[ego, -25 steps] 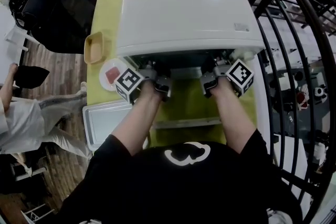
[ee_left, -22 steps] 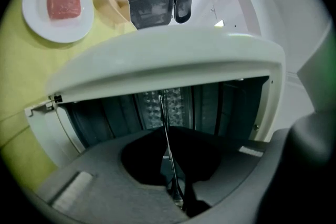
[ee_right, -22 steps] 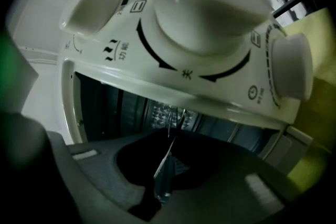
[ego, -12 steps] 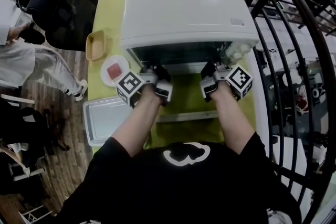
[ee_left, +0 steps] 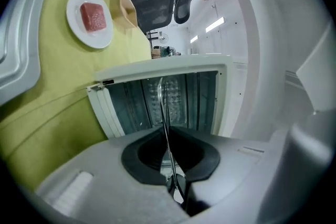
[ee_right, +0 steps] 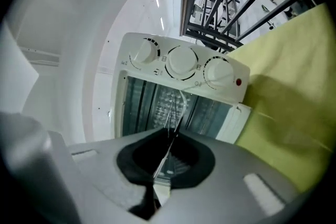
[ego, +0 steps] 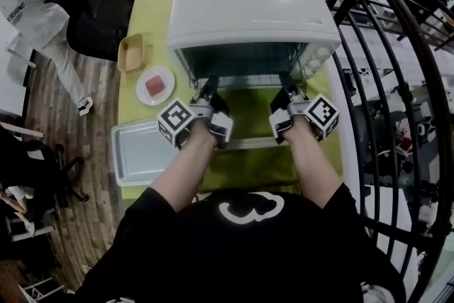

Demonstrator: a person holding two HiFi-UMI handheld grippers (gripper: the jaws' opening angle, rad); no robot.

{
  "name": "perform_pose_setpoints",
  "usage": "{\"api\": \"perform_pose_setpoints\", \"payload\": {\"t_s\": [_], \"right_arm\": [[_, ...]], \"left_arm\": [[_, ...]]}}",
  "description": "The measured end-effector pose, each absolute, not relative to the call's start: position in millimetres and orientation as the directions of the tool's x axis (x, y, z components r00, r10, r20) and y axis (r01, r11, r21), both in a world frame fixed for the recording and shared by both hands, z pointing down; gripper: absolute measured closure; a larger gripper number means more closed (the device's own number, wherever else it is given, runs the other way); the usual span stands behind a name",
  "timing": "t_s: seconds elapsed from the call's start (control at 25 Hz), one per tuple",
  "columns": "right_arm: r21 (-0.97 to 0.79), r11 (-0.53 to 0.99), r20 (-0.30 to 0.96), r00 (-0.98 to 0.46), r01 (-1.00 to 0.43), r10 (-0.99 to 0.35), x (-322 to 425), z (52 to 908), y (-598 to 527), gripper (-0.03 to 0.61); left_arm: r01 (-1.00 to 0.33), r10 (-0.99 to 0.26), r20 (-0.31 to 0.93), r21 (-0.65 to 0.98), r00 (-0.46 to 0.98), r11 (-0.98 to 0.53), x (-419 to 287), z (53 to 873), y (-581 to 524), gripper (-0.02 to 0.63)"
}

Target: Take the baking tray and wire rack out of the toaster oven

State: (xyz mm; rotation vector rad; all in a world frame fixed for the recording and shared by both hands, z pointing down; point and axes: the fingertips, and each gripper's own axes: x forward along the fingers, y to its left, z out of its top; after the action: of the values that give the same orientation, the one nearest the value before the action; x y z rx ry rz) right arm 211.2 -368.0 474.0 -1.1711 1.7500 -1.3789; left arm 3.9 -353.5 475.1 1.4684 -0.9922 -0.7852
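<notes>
The toaster oven [ego: 252,10] stands on the table [ego: 152,3], its door [ego: 248,143] dropped open toward the person. The wire rack [ee_left: 164,107] reaches out of its mouth above the door. Left of the oven lie a tub [ego: 132,53], a plate [ego: 155,85] before it, and the baking tray [ego: 138,152] nearest.

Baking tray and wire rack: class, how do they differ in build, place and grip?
The baking tray is a solid grey sheet with a raised rim; the wire rack is thin bars. The tray lies on the table, out of the toaster oven; the rack reaches into it. Nothing grips the tray; the left gripper and right gripper are shut on the rack. Both lie level.
</notes>
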Motion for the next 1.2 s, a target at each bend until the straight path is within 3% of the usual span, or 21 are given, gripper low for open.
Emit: {"api": "perform_pose_setpoints", "payload": {"t_s": [1.2], "right_arm": [[-0.956, 0.097, 0.063, -0.519, -0.276, -0.853, 203.7, 460.7, -192.0, 0.565]], "left_arm": [[-0.167, -0.887, 0.076, 0.986, 0.456, -0.001, 0.0, 459.9, -176.9, 0.591]]}}
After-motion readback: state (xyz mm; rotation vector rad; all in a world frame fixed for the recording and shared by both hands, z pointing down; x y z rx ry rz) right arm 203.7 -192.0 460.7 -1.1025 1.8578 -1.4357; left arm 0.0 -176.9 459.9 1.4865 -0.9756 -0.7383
